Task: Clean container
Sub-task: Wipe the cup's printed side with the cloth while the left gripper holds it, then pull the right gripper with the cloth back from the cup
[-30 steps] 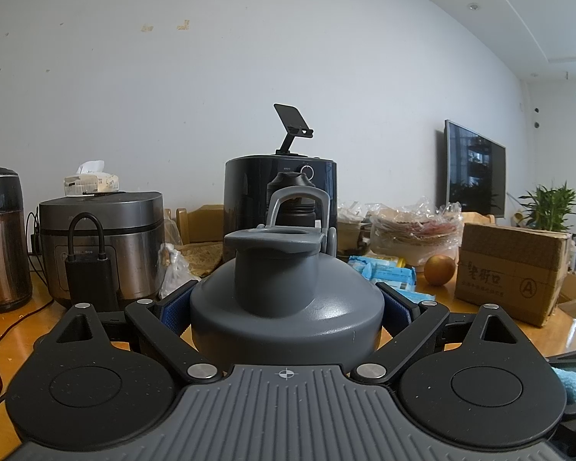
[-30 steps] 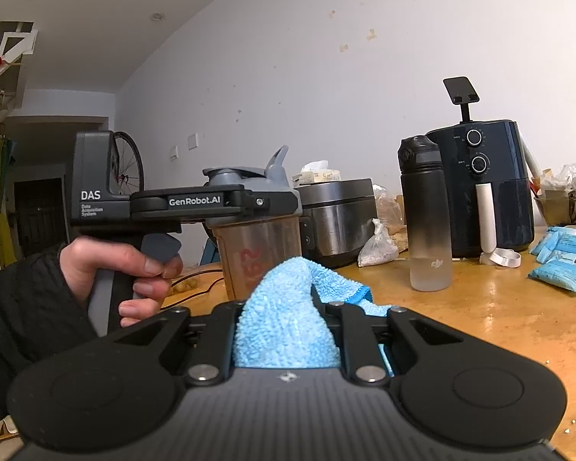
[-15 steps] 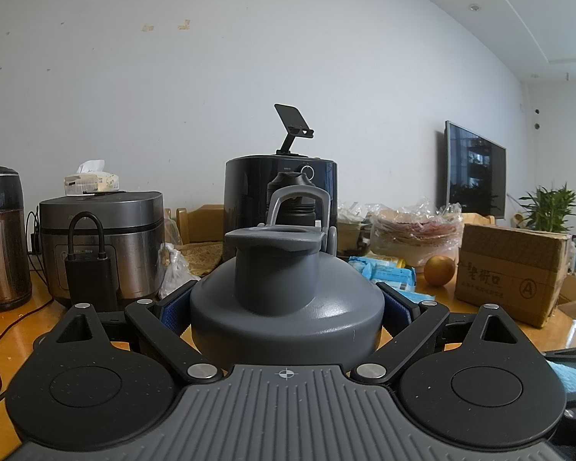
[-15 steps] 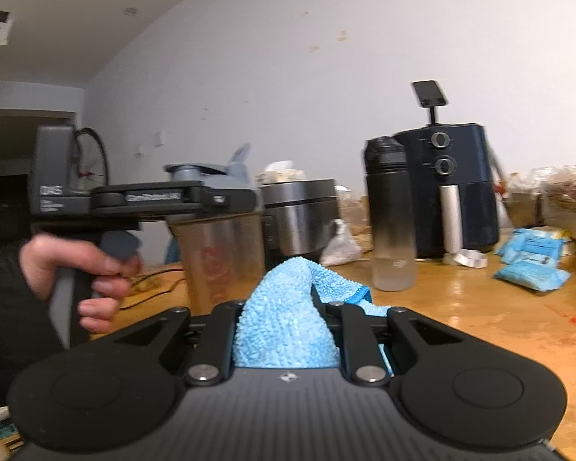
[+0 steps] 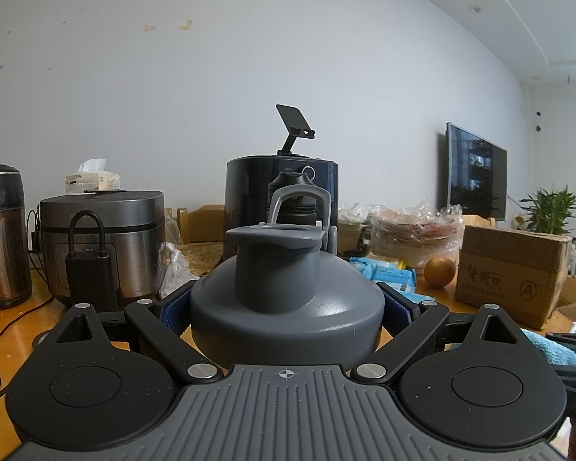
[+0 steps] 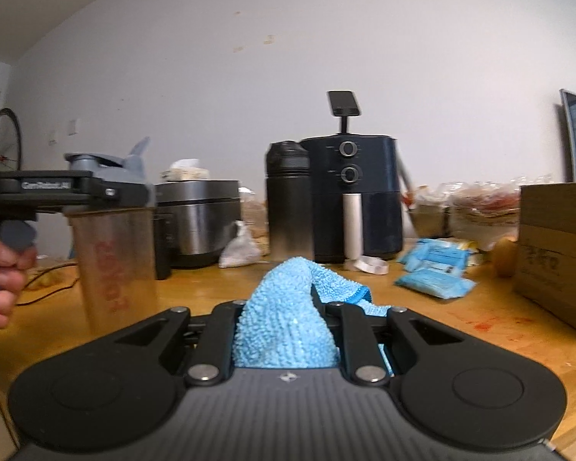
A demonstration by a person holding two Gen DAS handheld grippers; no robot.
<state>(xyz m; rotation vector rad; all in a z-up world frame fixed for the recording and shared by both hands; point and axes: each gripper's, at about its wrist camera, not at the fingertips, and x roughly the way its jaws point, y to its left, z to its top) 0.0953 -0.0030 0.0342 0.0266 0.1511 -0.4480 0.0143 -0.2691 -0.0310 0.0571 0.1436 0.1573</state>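
Left-wrist view: the left gripper [image 5: 287,309] is clamped on the grey lid [image 5: 284,299] of the shaker bottle, its blue-padded fingers [image 5: 171,309] pressing the lid's rim from both sides; the lid's spout and raised carry loop stand upright directly ahead of the camera. Right-wrist view: the same shaker bottle [image 6: 115,257] appears at the left, upright, its translucent brownish body with red lettering hanging below the gripping fingers, with the person's hand [image 6: 0,272] wrapped round the gripper's handle at the frame's left edge. Whether the bottle's base touches the wooden table [image 6: 441,319] cannot be told. The right gripper [image 6: 284,330] is closed tight on a light blue cloth [image 6: 288,322], which bulges up between the fingers and drapes to the right over one of them. The cloth lies to the right of the bottle and apart from it; a corner of it also shows at the right edge of the left-wrist view. Behind, on the table and near the white wall, stand a dark drink bottle [image 6: 288,199] just beside a black air fryer [image 6: 359,199], with a steel rice cooker [image 6: 197,223] to their left. Blue packets [image 6: 434,269] and a cardboard box [image 6: 556,246] lie to the right, well apart from the shaker.
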